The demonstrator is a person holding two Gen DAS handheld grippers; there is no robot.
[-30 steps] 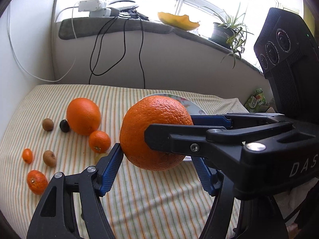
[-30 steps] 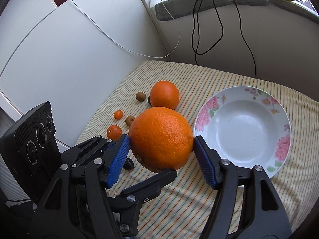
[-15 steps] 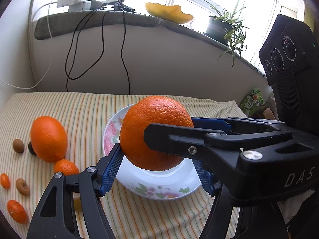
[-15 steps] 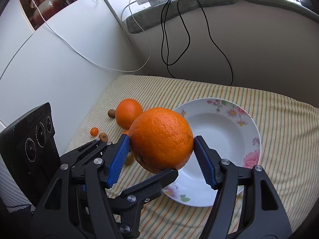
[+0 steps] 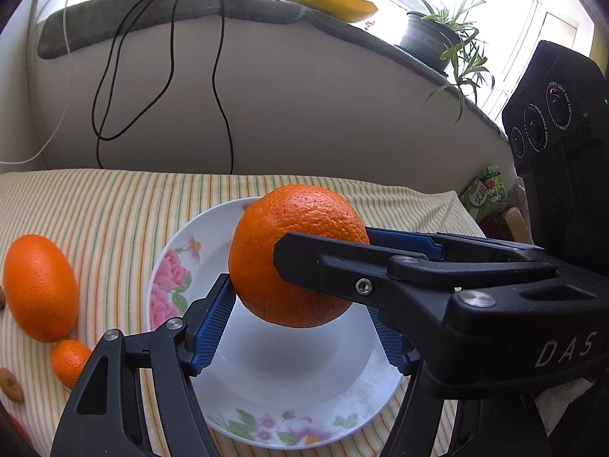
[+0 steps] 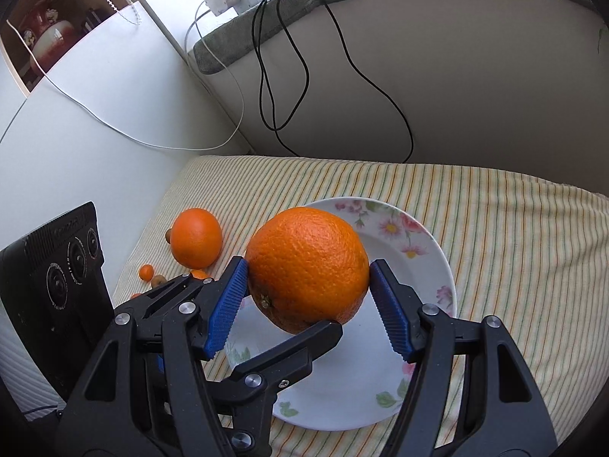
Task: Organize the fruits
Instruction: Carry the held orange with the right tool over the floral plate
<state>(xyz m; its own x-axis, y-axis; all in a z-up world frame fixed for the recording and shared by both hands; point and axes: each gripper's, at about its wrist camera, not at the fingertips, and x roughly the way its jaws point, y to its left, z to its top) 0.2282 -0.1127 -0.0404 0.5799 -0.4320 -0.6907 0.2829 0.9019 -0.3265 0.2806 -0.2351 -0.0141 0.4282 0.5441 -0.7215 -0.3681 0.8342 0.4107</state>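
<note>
Large orange (image 5: 295,255) held off the surface by both tools at once: left tool (image 5: 300,327) and right tool (image 6: 306,306) each clamped on it, blue pads (image 6: 224,308) pressed to opposite flanks, the two grips crossing each other. Fruit hangs directly over the floral bowl (image 5: 167,278), above its hollow, not yet touching it. Bowl sits on the striped cloth of the bed (image 6: 514,228), toward the wall-side edge. Key relation: bowl lies straight below the orange, so the coming move looks like a short drop, then release by both. Orange near-round, stem end (image 6: 265,301) facing the right tool's camera. Neither hand nearer; both share the load. Second orange (image 5: 40,287) and small fruits (image 5: 70,361) wait toward the left edge.
</note>
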